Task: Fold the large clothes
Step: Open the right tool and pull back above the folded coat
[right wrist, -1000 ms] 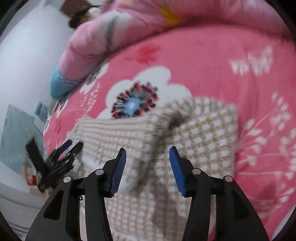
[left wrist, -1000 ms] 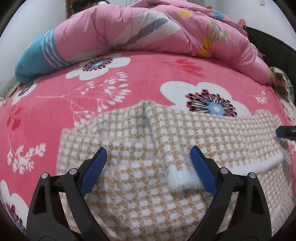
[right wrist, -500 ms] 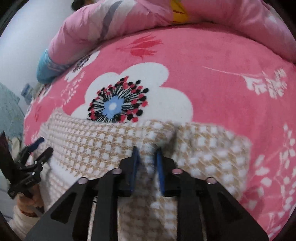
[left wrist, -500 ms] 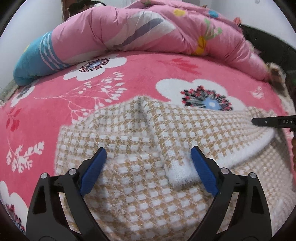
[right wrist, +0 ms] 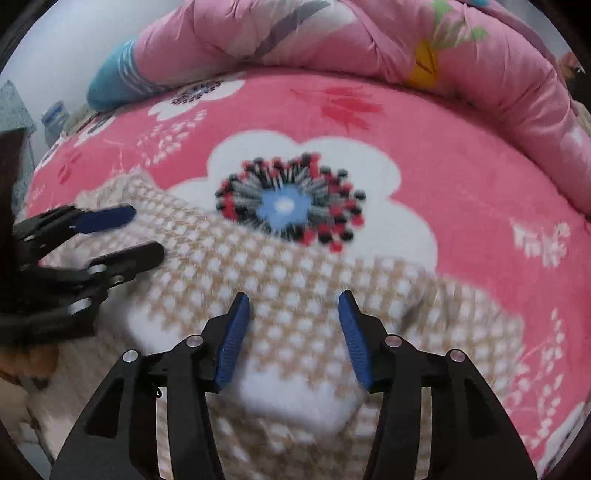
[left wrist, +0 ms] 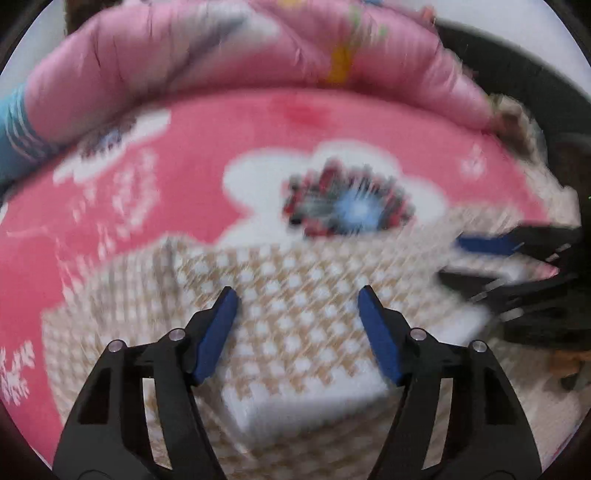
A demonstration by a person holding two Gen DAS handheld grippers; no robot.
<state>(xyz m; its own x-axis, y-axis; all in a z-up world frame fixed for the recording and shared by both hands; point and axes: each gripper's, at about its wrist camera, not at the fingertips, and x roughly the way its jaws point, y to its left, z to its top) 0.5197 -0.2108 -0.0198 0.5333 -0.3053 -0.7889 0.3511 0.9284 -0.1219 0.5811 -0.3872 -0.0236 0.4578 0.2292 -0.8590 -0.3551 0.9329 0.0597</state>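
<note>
A tan-and-white checked knit garment [left wrist: 303, 280] lies spread on the bed, and a folded band of it with a white edge [left wrist: 306, 402] crosses the middle. My left gripper [left wrist: 297, 290] hovers over this band. Its jaws are closing, and the fold lies between the blue pads without being pinched. In the right wrist view, the same garment [right wrist: 295, 273] sits under my right gripper [right wrist: 293, 295], whose jaws are opening off the band. Each gripper shows in the other's view: the right gripper [left wrist: 448, 258] at the right, the left gripper [right wrist: 147, 232] at the left.
The pink bed blanket [right wrist: 461, 184] with white flowers stretches beyond the garment. A rolled pink duvet [right wrist: 332, 33] runs along the far side. A dark frame [left wrist: 517, 74] stands at the right. A bluish cabinet [right wrist: 11, 110] and a bottle [right wrist: 55, 118] sit past the bed's left edge.
The right jaws, pinched on a ridge of cloth half a second ago, have spread apart. The left jaws have narrowed, and both grippers have come closer together over the folded band.
</note>
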